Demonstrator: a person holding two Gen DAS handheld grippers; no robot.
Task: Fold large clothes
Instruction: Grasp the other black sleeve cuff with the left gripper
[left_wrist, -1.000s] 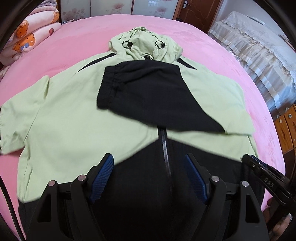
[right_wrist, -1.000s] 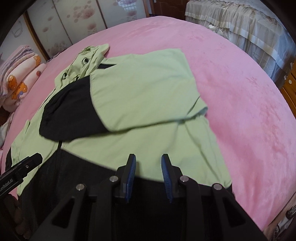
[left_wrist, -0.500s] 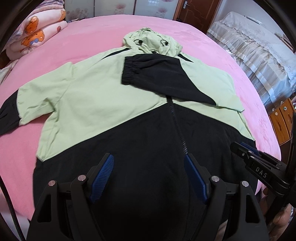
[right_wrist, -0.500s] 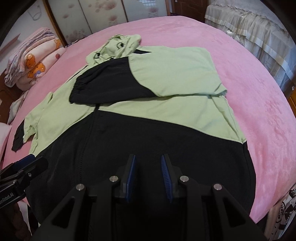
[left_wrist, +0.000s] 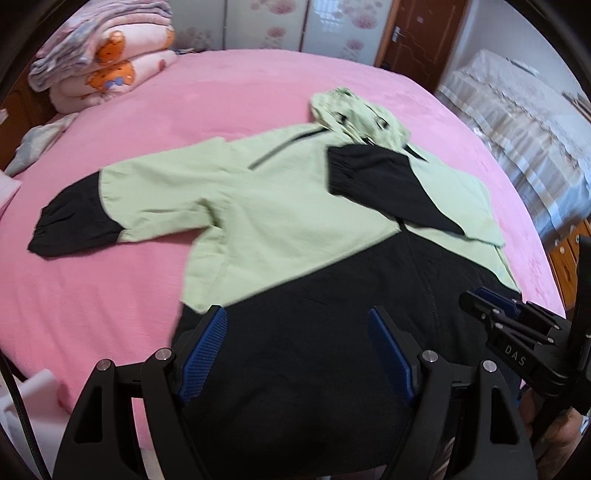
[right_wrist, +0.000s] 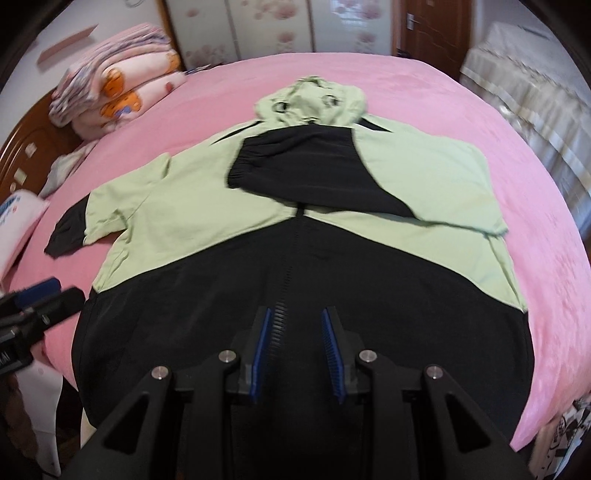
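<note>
Lying flat on the pink bed (right_wrist: 461, 122), the green-and-black hooded jacket (right_wrist: 207, 206) has one black-cuffed sleeve folded across its chest — the other stretches out sideways. The left tongs (left_wrist: 297, 350) hang wide apart above the black hem; the right tongs (right_wrist: 297, 350) stand narrowly apart, seemingly empty, over the zipper.

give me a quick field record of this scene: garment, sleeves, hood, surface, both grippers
garment: green and black hooded jacket, spread front-up, zipper closed
right sleeve: folded across the chest, black cuff near the hood
left sleeve: spread out flat to the side, black cuff on the bed
hood: at the far end, flat
surface: pink bed
left gripper: open, empty, above the black hem
right gripper: open, narrower gap, empty, above the zipper
background: folded blankets
</note>
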